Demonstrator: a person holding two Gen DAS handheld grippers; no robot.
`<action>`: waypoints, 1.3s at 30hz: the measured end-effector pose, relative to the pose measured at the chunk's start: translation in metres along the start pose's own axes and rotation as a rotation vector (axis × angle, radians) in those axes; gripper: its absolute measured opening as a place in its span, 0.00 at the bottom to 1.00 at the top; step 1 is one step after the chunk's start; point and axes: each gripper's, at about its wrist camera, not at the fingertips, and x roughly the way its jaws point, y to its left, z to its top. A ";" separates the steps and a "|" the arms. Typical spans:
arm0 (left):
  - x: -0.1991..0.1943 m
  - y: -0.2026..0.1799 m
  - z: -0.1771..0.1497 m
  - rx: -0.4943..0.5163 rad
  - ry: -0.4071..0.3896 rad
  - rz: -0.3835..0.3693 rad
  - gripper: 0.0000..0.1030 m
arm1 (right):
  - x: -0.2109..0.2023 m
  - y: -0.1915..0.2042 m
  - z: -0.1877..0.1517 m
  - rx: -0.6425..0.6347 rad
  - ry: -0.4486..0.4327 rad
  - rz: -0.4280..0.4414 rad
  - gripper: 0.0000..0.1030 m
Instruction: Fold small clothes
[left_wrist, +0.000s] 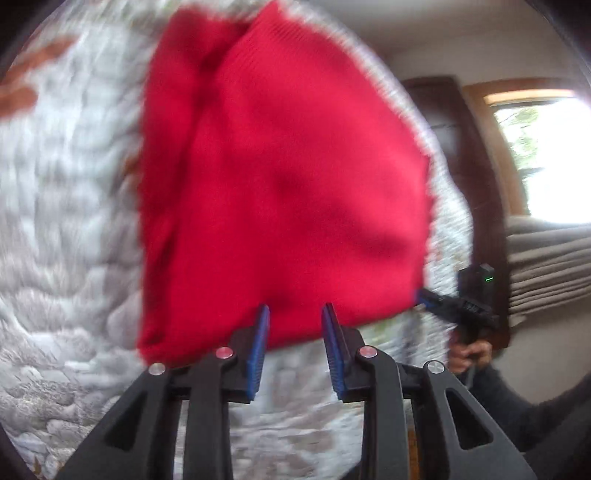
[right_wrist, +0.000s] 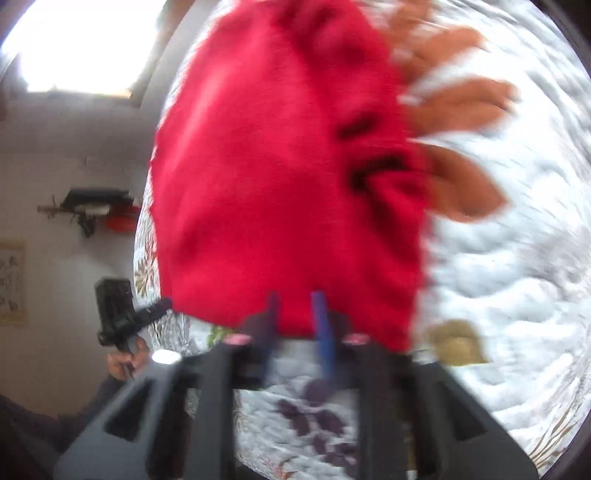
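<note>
Garment: a red knit garment (left_wrist: 280, 192) hung in the air above the bed, stretched between the 2 grippers along its lower edge, the rest of it draped ahead of both cameras.
Left gripper: the left gripper (left_wrist: 295, 332) showed its blue pads (left_wrist: 258, 347) set narrowly apart under the hem; in its own view the cloth looked to sit beyond the tips, yet the right wrist view showed its tip (right_wrist: 155, 308) meeting the garment's corner, so whether it was pinching the cloth could not be told.
Right gripper: the right gripper (right_wrist: 295, 317) stood with its pads narrow at the cloth's edge, and the left wrist view showed its tip (left_wrist: 424, 299) touching the other lower corner; the blur hid whether the pads were pressing the cloth.
Why held so: probably to spread the garment flat by its 2 corners before laying it down for a fold.
Hands: a hand (left_wrist: 472, 354) gripped the right tool's handle; another hand (right_wrist: 127, 360) gripped the left one.
Surface: a white quilted bedspread (left_wrist: 66, 229) with leaf prints in rust and purple lay under the garment.
Room: a bright window (left_wrist: 546, 155), a dark wooden door (left_wrist: 454, 147) and a wall shelf (right_wrist: 92, 206) were visible.
</note>
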 end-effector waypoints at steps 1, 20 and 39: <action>-0.001 0.006 -0.002 -0.018 -0.002 -0.009 0.09 | -0.005 -0.006 0.000 0.013 -0.009 0.005 0.03; -0.090 0.059 0.159 -0.174 -0.041 -0.066 0.80 | 0.062 0.261 -0.148 -0.918 -0.231 -0.737 0.88; -0.015 0.021 0.226 -0.012 0.086 -0.163 0.85 | 0.270 0.312 -0.168 -1.275 -0.262 -0.953 0.82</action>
